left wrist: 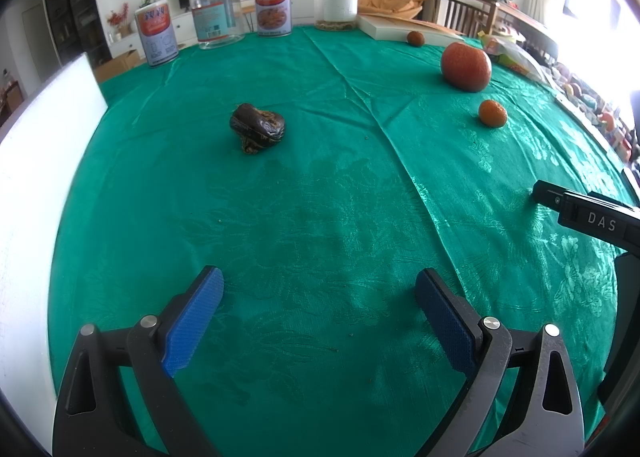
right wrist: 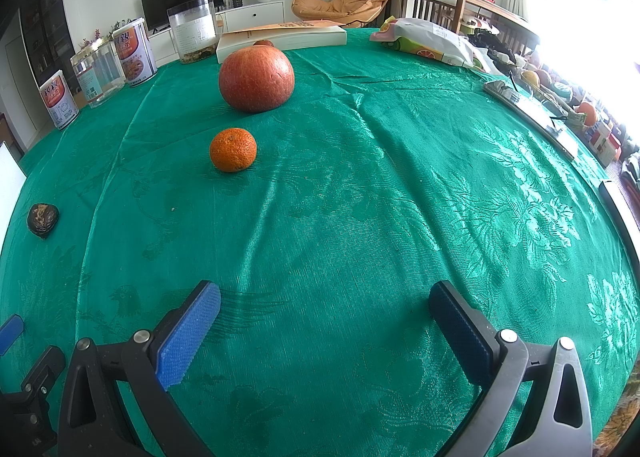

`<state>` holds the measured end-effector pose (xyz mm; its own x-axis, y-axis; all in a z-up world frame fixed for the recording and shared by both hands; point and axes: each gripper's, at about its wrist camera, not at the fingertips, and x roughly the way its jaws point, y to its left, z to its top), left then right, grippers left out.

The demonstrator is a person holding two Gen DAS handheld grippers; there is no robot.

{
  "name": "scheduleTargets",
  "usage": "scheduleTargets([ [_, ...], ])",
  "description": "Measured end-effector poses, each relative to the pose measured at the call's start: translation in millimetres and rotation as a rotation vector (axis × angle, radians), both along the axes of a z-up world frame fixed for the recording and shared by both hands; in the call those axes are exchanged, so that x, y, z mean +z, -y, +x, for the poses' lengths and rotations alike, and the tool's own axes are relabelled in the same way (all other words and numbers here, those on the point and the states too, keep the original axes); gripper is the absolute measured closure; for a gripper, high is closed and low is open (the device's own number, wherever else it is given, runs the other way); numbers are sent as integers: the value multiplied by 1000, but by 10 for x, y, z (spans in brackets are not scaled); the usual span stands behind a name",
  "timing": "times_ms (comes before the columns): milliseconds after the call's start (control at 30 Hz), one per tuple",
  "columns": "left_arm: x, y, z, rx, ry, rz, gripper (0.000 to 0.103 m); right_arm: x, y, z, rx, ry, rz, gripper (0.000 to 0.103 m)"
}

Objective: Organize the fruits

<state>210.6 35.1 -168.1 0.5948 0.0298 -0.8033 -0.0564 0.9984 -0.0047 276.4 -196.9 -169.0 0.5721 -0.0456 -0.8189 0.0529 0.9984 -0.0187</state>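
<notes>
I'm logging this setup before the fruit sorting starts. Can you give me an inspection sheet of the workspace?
Surface: green patterned tablecloth, creased, a few crumbs.
Job's things: large orange-red fruit; small mandarin in front of it, apart; another small orange fruit by the book; dark shrivelled fruit alone.
Clutter: two printed cans, two clear jars, snack bag, white board.
Grippers: left gripper open, empty; right gripper open, empty.
Cables: nothing seen.
Surroundings: television, potted plants, orange chair, bright windows.
</notes>
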Motion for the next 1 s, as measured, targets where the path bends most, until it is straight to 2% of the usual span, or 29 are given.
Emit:
scheduleTargets([
  [1000, -3, 15, 5, 3, 0, 1, 5, 2, 0, 0, 0, 0, 0, 0],
])
